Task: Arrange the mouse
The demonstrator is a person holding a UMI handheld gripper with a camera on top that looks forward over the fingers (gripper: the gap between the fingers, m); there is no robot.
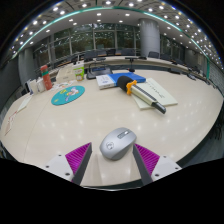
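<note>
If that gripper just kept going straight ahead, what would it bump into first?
The mouse. It sits on the table between the open gripper fingers, with a gap at each side, so the gripper's body would likely meet it almost at once.

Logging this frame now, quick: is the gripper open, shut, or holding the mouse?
Gripper: open; the grey mouse stands between its fingers on the table, not visibly clamped.

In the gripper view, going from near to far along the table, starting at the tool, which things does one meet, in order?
Tool, open, with the grey mouse between its fingers → bare table → round teal disc → blue book → chairs at the far edge.
</note>
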